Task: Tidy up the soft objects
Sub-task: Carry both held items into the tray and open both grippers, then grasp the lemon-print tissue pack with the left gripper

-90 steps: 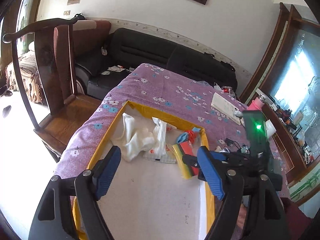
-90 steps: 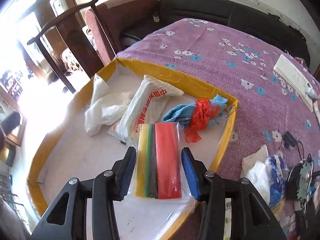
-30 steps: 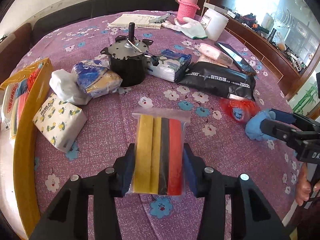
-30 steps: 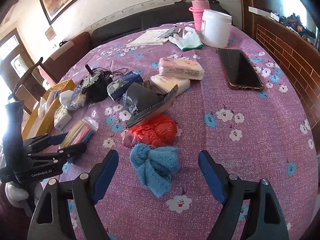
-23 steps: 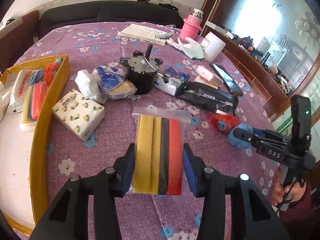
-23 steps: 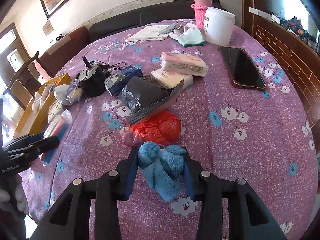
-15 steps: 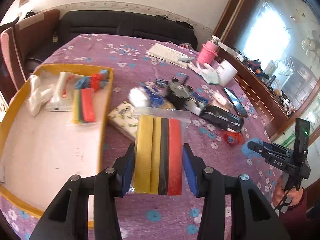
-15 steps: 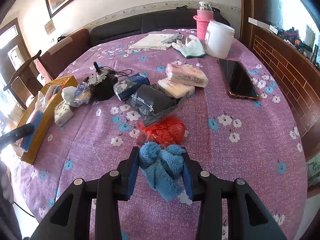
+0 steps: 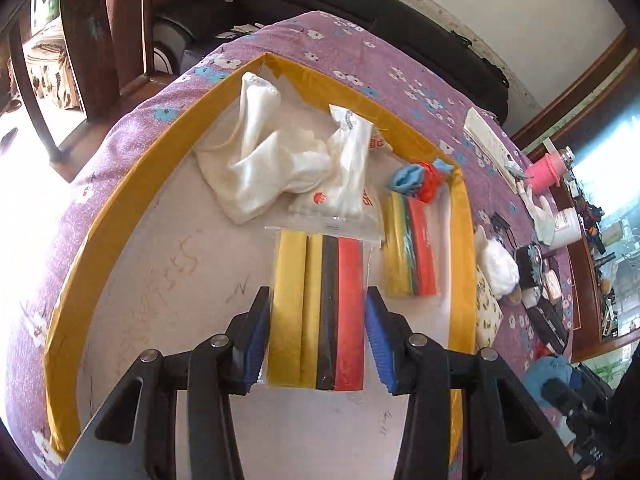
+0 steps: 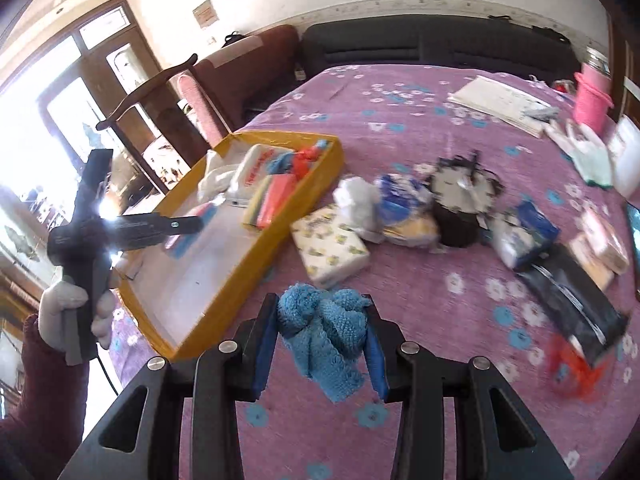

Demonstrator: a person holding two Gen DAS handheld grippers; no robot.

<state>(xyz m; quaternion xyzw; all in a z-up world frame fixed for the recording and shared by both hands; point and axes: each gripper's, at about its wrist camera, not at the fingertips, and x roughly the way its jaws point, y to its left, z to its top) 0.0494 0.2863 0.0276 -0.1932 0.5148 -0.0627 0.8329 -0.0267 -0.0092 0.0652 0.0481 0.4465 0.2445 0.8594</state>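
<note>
- The left gripper is pinching a clear bag of coloured strips (yellow, black, red) between its blue pads, and it is now hanging over the white floor of the yellow-rimmed tray; half a second ago that same bag was being carried above the purple flowered tablecloth, short of the tray.
- Whether the bag is already touching the tray floor or is just above it, I cannot tell.
- A second striped bag is lying just beside it, against the tray's right-hand rim, with a white cloth and a printed white packet beyond, toward the far corner, and a blue-and-red bundle tucked into the far right corner.
- The right gripper is squeezing a blue knitted cloth and is holding it above the tablecloth near the tray's near corner; a moment earlier it was further back, over the red bag, which is now lying off to the right.
- So both soft things are arriving together: the strips bag looks ready to be released, and the blue cloth seems one short carry from going over the rim.
- Tissue packs and wrapped bundles are staying outside the tray, so sorting appears only partly done.
</note>
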